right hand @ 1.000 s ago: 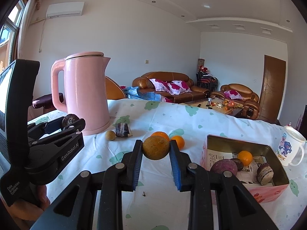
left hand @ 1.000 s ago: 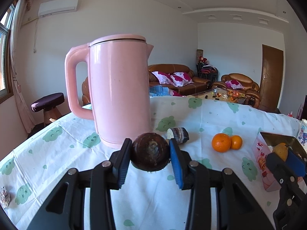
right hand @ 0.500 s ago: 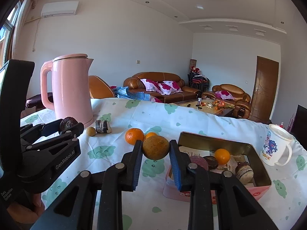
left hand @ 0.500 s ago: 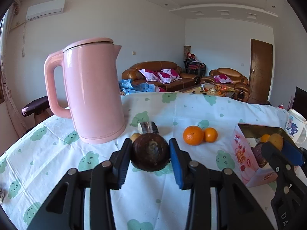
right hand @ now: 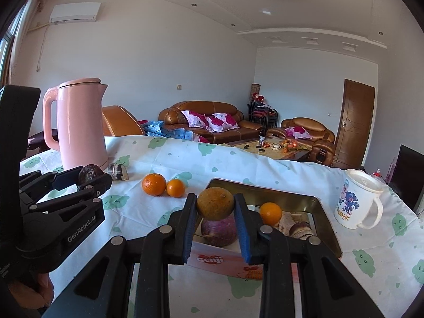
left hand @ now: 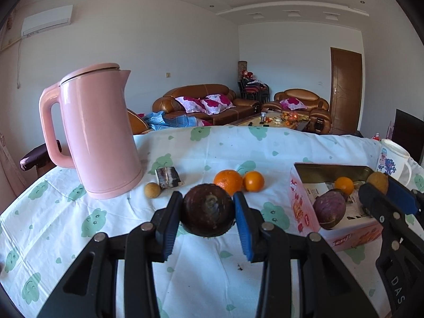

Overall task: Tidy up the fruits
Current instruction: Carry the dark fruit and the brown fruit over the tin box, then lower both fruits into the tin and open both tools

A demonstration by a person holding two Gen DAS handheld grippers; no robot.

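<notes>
Left tongs (left hand: 208, 213) pinching dark fruit (left hand: 208, 213), right tongs (right hand: 215, 208) pinching yellowish fruit (right hand: 215, 202), cloud-print tablecloth (left hand: 185, 156), sofas (right hand: 206, 119) behind

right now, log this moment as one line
left tool: shut on dark brown fruit | right tool: shut on yellow-brown fruit, over tin box | loose: two oranges

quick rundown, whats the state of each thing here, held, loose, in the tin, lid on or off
left gripper: shut on dark brown fruit
right gripper: shut on yellow-brown fruit, above the tin
tin: open, fruit inside
purple fruit: in tin
small orange: in tin
two oranges: loose on tablecloth
pink kettle: upright, lid shut
mug: upright, lid on
</notes>
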